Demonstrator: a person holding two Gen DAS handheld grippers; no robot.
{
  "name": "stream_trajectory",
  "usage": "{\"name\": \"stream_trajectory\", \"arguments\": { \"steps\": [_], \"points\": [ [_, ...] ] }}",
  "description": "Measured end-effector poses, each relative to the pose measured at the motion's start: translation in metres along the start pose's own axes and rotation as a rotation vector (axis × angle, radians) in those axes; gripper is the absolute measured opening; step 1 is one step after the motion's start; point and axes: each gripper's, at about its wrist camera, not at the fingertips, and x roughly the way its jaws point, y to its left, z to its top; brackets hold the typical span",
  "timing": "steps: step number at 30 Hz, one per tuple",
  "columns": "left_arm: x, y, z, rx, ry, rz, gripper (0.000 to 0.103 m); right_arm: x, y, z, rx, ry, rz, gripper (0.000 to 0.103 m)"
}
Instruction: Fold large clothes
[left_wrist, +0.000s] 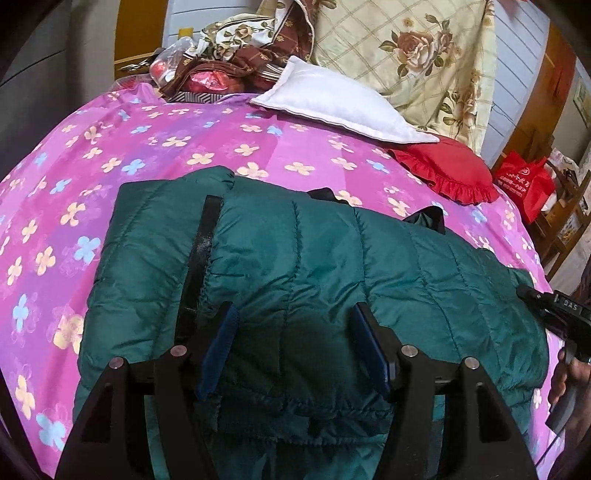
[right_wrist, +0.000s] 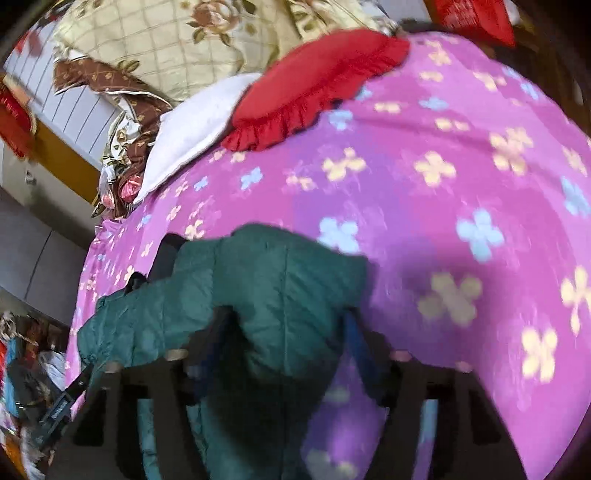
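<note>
A dark green quilted jacket (left_wrist: 317, 273) lies folded on the pink flowered bedspread (left_wrist: 155, 147). My left gripper (left_wrist: 291, 317) is open, its blue-padded fingers (left_wrist: 221, 339) spread over the jacket's near edge, with nothing between them. In the right wrist view the picture is blurred. The right gripper (right_wrist: 288, 325) stands open over the jacket's end (right_wrist: 266, 280), with fabric bulging between its fingers (right_wrist: 360, 343). The right gripper also shows at the right edge of the left wrist view (left_wrist: 554, 310).
A white pillow (left_wrist: 332, 99), a red frilled cushion (left_wrist: 447, 170) and a cream rose-print quilt (left_wrist: 413, 55) lie at the head of the bed. Clutter and a red bag (left_wrist: 524, 181) stand beside the bed.
</note>
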Motion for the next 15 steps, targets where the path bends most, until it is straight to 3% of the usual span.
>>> {"name": "stream_trajectory", "arguments": {
  "steps": [2, 4, 8, 10, 15],
  "points": [
    [0.001, -0.002, -0.001, 0.017, -0.009, -0.011, 0.046, 0.000, 0.008, 0.001, -0.063, -0.015, -0.021, 0.028],
    [0.002, -0.006, -0.002, 0.038, -0.021, -0.014, 0.046, 0.005, 0.016, -0.001, -0.119, -0.015, -0.087, 0.027],
    [0.003, -0.013, -0.005, 0.063, -0.028, 0.028, 0.046, 0.011, 0.011, -0.006, -0.105, -0.024, -0.123, 0.028],
    [0.004, -0.014, -0.004, 0.062, -0.022, 0.033, 0.046, 0.005, 0.012, -0.007, -0.097, -0.021, -0.134, 0.035],
    [0.006, -0.015, -0.004, 0.060, -0.019, 0.040, 0.046, -0.037, 0.032, -0.020, -0.177, -0.048, -0.220, 0.038]
  ]
}}
